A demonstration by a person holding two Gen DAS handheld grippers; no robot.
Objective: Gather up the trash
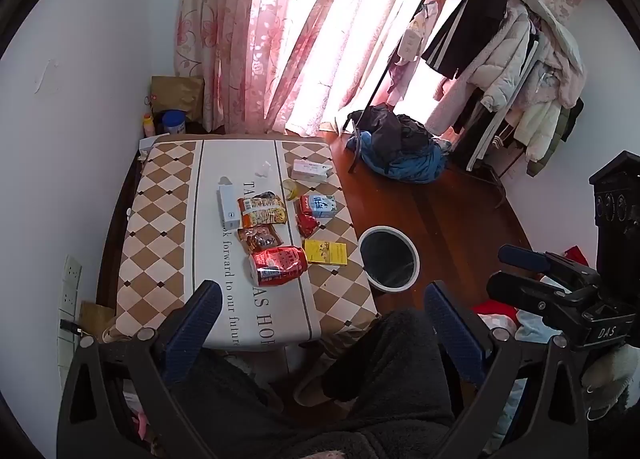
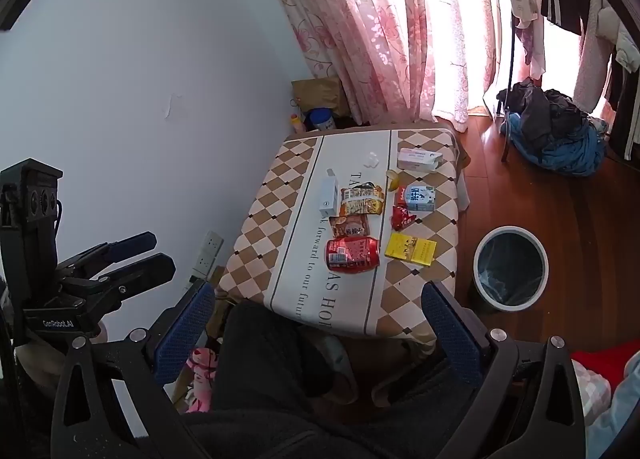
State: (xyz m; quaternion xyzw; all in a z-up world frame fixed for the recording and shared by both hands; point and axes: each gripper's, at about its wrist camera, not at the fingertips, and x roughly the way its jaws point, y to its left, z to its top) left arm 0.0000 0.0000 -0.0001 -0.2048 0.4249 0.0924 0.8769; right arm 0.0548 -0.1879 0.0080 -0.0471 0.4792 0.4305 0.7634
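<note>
Trash lies on a low table (image 1: 160,219) (image 2: 272,227) with a checkered cloth: a red can (image 1: 278,265) (image 2: 352,255) nearest, a yellow box (image 1: 325,252) (image 2: 410,250), a red wrapper (image 1: 307,224), a blue-white carton (image 1: 320,206) (image 2: 418,198), two snack packets (image 1: 262,211), and white boxes (image 1: 229,207) (image 1: 311,170). A white bin (image 1: 416,259) (image 2: 542,267) with a dark liner stands on the floor right of the table. My left gripper (image 1: 322,299) (image 2: 160,251) and right gripper (image 2: 318,299) (image 1: 502,269) hover open and empty, short of the table's near edge.
The person's dark-clad legs (image 1: 380,359) fill the space below both grippers. A white wall with sockets (image 1: 70,283) runs along the table's left. A clothes pile (image 1: 400,147) and a loaded clothes rack (image 1: 500,59) stand at the back right before pink curtains (image 1: 280,39).
</note>
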